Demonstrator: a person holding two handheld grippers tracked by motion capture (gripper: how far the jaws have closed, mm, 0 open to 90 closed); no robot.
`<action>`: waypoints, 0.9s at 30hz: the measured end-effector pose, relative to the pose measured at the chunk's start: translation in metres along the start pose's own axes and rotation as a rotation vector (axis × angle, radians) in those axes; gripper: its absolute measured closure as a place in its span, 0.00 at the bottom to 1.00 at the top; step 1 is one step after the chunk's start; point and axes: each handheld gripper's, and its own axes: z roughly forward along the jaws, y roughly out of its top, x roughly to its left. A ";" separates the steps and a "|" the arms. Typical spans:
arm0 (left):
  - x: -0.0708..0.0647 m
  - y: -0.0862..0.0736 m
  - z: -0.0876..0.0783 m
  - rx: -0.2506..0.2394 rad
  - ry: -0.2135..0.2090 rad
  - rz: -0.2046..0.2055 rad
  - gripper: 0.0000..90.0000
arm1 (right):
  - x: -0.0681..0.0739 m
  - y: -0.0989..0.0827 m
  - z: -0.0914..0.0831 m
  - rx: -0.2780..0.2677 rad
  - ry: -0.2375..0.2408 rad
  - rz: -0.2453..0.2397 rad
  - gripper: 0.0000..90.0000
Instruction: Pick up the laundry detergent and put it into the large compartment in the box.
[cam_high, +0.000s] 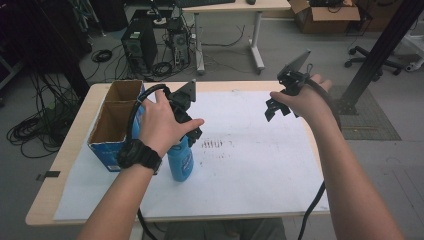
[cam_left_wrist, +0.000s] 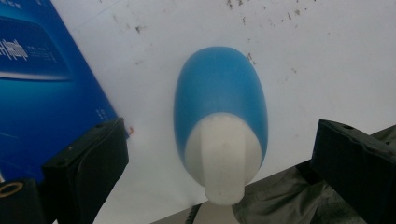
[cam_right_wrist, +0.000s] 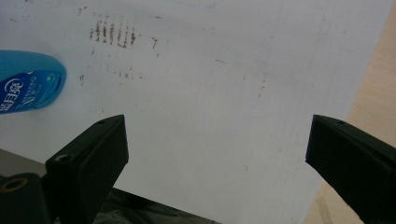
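Note:
A blue bottle (cam_high: 180, 161) with a white cap stands upright on the white paper sheet (cam_high: 250, 165), just right of a blue cardboard box (cam_high: 111, 150). My left gripper (cam_high: 192, 131) hangs directly above the bottle and points down at it. In the left gripper view the bottle (cam_left_wrist: 219, 102) sits between the two jaws with a gap on each side, so the left gripper (cam_left_wrist: 218, 128) is open and touches nothing. My right gripper (cam_high: 274, 107) is held above the paper's far right part, open and empty (cam_right_wrist: 217, 123). The bottle (cam_right_wrist: 28, 81) shows at its left edge.
The box is open-topped with two brown compartments (cam_high: 112, 120) and stands at the table's left. Dark smudge marks (cam_high: 212, 144) lie on the paper near the bottle. Bare wooden table edge (cam_right_wrist: 373, 93) runs along the paper's right side.

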 end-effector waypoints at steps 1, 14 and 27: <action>0.000 0.000 0.002 0.005 0.000 -0.002 0.05 | 0.000 0.000 0.000 0.000 0.001 0.001 0.07; -0.003 -0.002 0.023 0.038 0.005 -0.005 0.05 | 0.000 -0.001 0.005 0.004 0.002 -0.002 0.07; -0.004 -0.002 0.041 0.060 -0.006 -0.022 0.05 | 0.000 -0.001 0.011 0.012 0.006 -0.005 0.07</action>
